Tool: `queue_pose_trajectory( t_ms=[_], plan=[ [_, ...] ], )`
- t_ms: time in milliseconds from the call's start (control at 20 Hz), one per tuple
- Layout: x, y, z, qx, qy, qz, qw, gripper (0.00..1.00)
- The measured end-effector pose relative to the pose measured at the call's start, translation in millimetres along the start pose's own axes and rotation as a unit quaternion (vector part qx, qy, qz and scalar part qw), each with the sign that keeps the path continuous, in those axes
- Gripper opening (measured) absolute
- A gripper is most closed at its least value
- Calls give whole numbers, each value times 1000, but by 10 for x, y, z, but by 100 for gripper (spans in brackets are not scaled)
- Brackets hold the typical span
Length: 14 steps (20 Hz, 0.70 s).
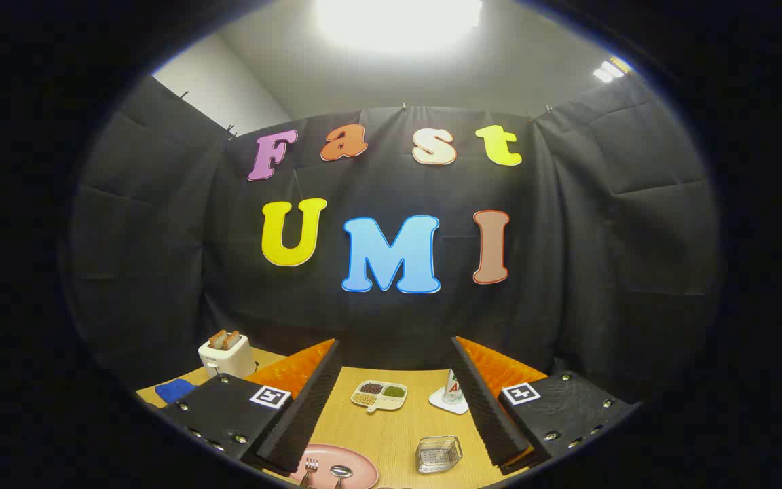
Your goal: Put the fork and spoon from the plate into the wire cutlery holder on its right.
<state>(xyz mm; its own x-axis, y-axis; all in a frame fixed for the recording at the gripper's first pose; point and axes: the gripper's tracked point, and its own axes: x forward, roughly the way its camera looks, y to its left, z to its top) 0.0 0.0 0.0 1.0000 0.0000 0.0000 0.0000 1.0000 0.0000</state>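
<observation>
Jaws: wide apart, holding nothing; the gripper [391,407] hangs above the near part of the table with its two fingers splayed to left and right.
Fork: small silver metal fork [310,468] lies on the plate, tines toward the far side, just ahead of the left finger.
Spoon: small silver metal spoon [341,472] lies just right of the fork on the same plate, bowl toward the far side.
Plate: round pink plate [357,459] sits on the near table, between the fingers and closer to the left one.
Holder: clear-looking wire cutlery holder [439,454] stands on the table right of the plate, apart from it, near the right finger; its mesh is hard to make out.
Table: light wooden table top [391,435] carries everything.
Far middle: cream divided dish of mixed grains [379,396] lies beyond the plate.
Far right: white cone-shaped object [452,394], partly hidden by the right finger.
Far left: white toaster with toast slices [227,353], with a blue cloth [175,390] nearer and left of it.
</observation>
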Motion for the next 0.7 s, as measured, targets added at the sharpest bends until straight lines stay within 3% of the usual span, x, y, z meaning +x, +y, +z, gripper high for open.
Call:
queue_pose_trajectory(
  t_ms=[700],
  plan=[
    [37, 59, -499, -9, 61, 3, 998, 97]
  ],
)
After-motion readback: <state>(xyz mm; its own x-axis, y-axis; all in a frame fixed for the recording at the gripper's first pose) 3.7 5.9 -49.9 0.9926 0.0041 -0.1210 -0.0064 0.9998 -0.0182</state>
